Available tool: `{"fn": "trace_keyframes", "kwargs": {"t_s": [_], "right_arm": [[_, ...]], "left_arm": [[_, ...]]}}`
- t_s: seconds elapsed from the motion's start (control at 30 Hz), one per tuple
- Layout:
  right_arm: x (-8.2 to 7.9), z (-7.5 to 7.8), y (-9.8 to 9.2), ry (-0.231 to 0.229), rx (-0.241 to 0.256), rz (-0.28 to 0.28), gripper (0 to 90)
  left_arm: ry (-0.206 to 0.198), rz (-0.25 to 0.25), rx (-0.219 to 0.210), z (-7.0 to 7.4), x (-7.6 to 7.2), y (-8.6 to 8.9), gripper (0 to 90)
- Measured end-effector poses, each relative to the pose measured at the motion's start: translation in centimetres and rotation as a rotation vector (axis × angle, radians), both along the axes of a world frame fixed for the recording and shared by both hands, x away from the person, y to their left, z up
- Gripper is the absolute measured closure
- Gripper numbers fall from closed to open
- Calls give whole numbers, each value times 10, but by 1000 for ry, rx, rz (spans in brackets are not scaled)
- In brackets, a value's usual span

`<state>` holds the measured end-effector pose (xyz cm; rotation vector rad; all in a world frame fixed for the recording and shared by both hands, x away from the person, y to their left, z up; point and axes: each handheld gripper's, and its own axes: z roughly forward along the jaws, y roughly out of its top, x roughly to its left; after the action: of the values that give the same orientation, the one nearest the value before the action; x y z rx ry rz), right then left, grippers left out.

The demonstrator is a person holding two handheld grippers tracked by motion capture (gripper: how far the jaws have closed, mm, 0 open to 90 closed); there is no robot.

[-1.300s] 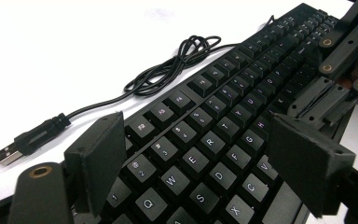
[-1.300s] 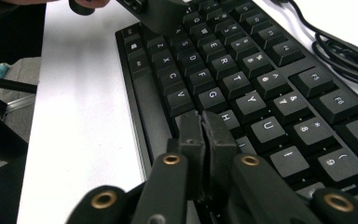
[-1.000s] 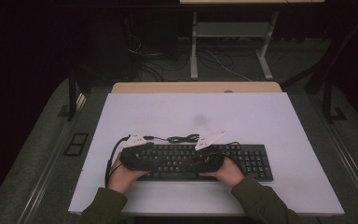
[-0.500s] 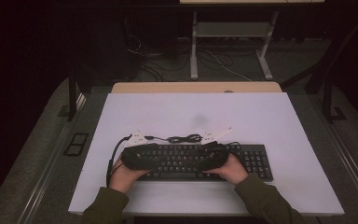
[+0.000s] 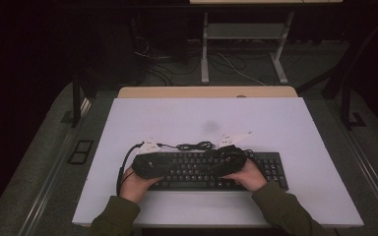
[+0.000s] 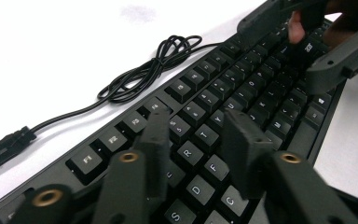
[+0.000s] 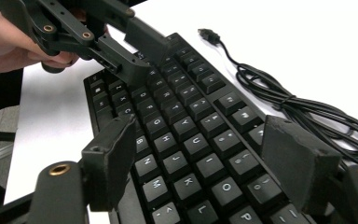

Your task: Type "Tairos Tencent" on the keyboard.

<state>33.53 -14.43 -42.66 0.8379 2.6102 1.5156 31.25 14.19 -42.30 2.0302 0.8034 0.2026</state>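
Dark floor and a tangle of wires fill the upper half of the high view, and below them a pale matte table point(image 5: 285, 128) carries a black wired keyboard point(image 5: 202, 169) near the lower middle of the frame. Both grippers hover over it: the left gripper point(image 6: 193, 135) has its jaws parted above the letter rows at lower centre of its own view, gripping nothing, and the right gripper point(image 7: 205, 163) stands wider apart, straddling the keys without closing on them. The keyboard's thin rubbery cable point(image 7: 298, 109) lies bundled in loose loops on the table just behind the top row, ending in a plug point(image 7: 209, 33) at the upper middle of the right gripper view. The keyboard looks to be a stiff, fairly light plastic slab with smooth sprung keycaps that would give under pressure, so the firm front and back edges of the case seem the better hold, probably one near each end. Whether either jaw tip is touching a key is hard to tell.
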Motion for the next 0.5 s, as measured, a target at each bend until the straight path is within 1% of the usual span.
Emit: {"fn": "trace_keyframes", "kwargs": {"t_s": [0.2,0.27,0.37,0.5], "right_arm": [[3,0,-5,2,4,-28,217],[4,0,-6,-3,7,-34,204],[5,0,-8,-8,8,-41,190],[6,1,-10,-8,12,-49,187]], "left_arm": [[3,-27,9,1,2,-5,809],[7,-33,9,0,2,-7,849],[15,-46,18,-2,4,-10,890],[23,-54,23,-4,6,-15,892]]}}
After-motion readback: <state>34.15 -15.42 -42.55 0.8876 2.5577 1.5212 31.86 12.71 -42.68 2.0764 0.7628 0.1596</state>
